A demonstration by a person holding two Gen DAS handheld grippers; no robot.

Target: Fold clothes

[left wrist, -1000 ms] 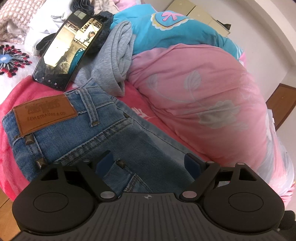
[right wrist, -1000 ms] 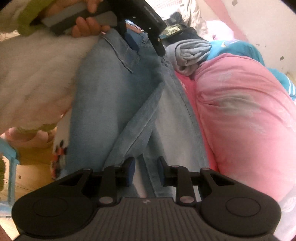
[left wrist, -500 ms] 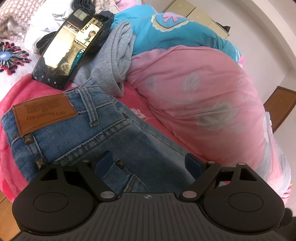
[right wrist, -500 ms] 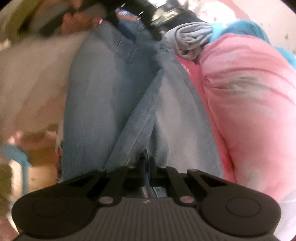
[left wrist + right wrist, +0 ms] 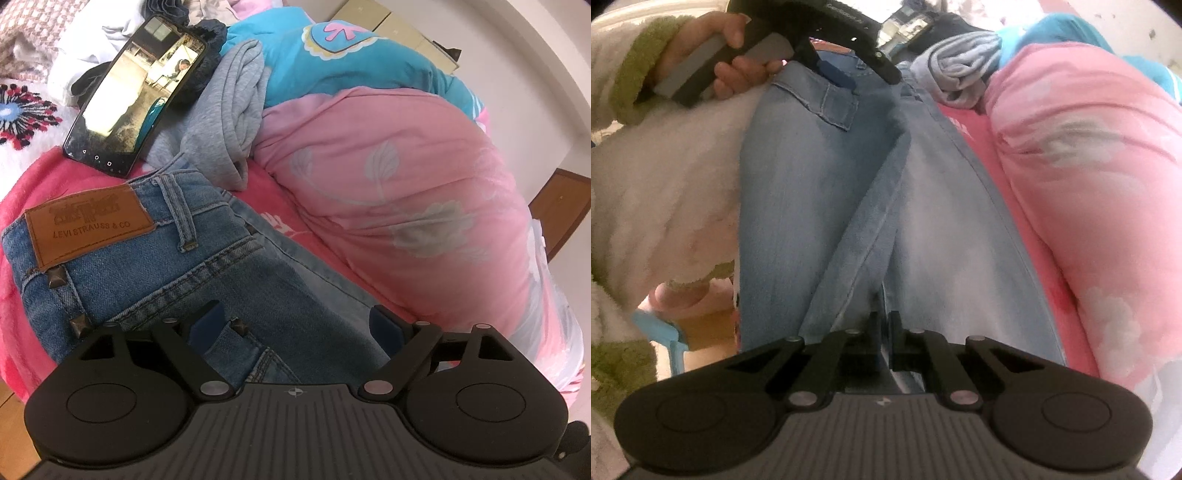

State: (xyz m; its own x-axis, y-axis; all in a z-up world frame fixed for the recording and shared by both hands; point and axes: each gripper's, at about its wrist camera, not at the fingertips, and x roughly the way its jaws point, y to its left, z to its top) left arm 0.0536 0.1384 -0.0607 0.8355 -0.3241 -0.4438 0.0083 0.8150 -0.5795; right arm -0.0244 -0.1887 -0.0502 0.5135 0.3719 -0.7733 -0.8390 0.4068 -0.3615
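Lying flat on the pink bed cover [image 5: 22,295]: a pair of blue jeans [image 5: 155,266], waist end up near the phone [image 5: 133,92], legs running down toward the near end. Brown tag [image 5: 88,225] sewn on the waistband. Small metal studs beside the back pocket.

Left gripper [image 5: 295,325]: jaws wide apart, spread over the seat of the jeans, close above the cloth, pinching nothing. Seen from the right wrist camera too, up by the back pocket [image 5: 834,107], held by a hand [image 5: 735,55] in a fluffy white sleeve with a green cuff [image 5: 639,62].

Right gripper [image 5: 884,325]: jaws almost closed, just squeezed together, with a thin bit of denim from the leg fold caught between them. Lower down the legs, well apart from the left one. Light blue cloth [image 5: 820,206] stretched out in front, one leg lying over the other with a long fold down the middle.

Beside the jeans: a big puffy pink quilt [image 5: 388,177] with pale flowers, touching the edge of one leg. Grey rolled-up top [image 5: 232,118] just past the waistband, leaning on the quilt. Teal blanket [image 5: 332,62] behind that. Phone resting on a dark cloth, screen lit. White cover with a red and black starburst [image 5: 22,114] at the far left.
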